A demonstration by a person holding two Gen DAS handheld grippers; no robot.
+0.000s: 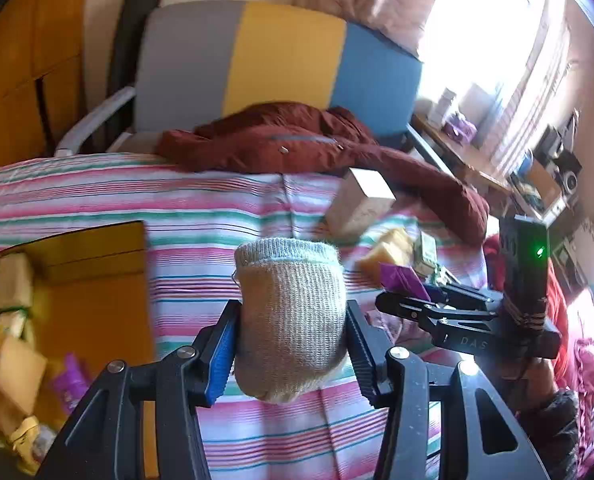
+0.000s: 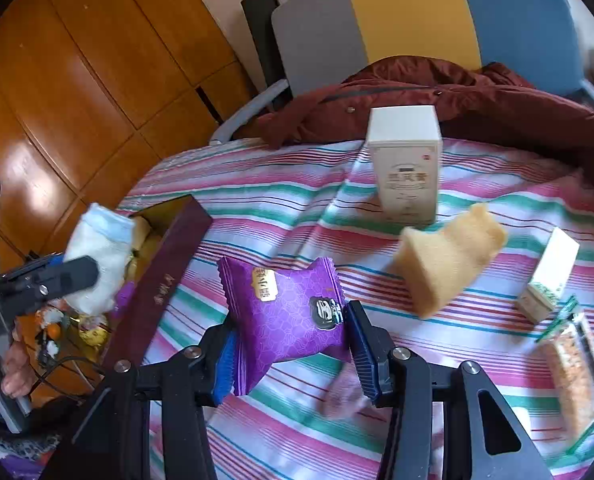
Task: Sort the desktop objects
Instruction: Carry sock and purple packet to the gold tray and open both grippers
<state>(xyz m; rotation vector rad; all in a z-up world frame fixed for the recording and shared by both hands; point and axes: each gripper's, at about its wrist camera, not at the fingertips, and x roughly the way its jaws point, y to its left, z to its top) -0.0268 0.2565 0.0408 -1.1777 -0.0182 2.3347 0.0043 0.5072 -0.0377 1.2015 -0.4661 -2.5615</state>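
Left gripper (image 1: 291, 344): clamped on a knitted beige sock (image 1: 291, 316), held above the striped cloth (image 1: 97, 192).
Right gripper (image 2: 293, 344): clamped on a purple snack packet (image 2: 285, 316).
Open box (image 1: 93, 280): seen at 9 o'clock of the sock.

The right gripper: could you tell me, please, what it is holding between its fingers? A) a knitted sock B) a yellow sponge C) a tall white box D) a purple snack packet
D: the right gripper is closed on the purple snack packet, pinched between both pads, lifted above the striped cloth.
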